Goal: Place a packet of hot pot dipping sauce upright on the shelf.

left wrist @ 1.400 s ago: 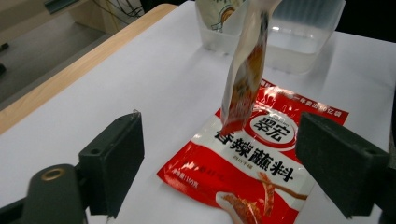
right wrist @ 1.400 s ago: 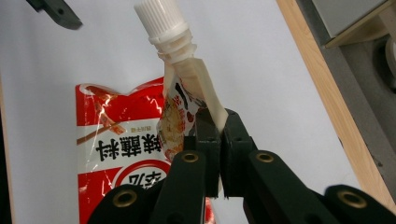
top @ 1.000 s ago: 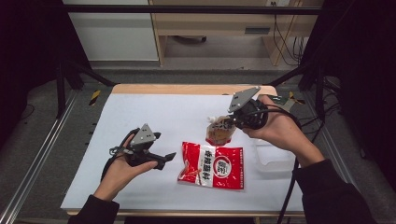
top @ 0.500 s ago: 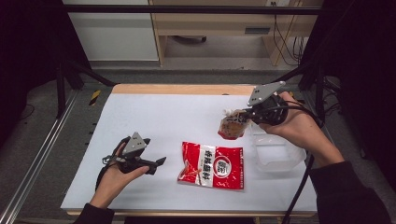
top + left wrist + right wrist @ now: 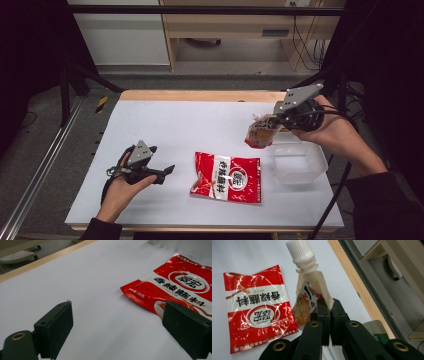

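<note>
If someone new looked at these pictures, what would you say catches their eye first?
Most likely the bright red seasoning packet, lying flat near the middle of the white table. Next, the spouted pouch with a white screw cap, held off the table in the right hand-held gripper, beside the clear plastic container at the table's right edge. The left hand-held gripper sits low at the front left, jaws open and holding nothing.

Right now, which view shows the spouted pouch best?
Right gripper view: the spouted pouch sits close, white cap up, clamped in the right tool. The high view shows it small and blurry.
</note>
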`<state>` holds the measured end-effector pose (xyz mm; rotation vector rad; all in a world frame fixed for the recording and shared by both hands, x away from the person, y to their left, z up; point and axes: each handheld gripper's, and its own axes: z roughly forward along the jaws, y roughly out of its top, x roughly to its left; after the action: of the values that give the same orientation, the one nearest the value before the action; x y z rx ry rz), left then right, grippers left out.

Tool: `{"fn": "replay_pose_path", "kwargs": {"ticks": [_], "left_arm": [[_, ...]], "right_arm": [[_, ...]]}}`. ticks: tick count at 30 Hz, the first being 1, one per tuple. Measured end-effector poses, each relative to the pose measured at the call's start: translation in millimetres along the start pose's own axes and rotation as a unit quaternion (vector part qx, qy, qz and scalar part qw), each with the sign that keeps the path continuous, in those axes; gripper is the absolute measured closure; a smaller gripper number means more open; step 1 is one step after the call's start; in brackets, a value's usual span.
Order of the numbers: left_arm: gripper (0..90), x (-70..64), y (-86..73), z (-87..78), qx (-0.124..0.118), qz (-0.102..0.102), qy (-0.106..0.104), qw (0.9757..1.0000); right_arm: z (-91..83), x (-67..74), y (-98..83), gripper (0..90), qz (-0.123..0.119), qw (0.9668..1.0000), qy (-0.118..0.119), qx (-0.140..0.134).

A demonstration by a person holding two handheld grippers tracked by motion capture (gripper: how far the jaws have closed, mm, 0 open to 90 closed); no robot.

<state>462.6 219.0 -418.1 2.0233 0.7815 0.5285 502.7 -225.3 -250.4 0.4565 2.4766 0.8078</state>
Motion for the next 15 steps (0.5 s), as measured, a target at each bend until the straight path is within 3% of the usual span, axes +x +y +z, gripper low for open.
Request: {"fn": "replay_pose_path", "kwargs": {"ticks": [15], "left_arm": [[9.9,10.3,-12.2,-8.9,-0.003,-0.020,0.015,0.9997]], "right_arm": [[-12.8,-26.3,-34.2,88.3,0.028,0.9993,-0.024,0.006]]}}
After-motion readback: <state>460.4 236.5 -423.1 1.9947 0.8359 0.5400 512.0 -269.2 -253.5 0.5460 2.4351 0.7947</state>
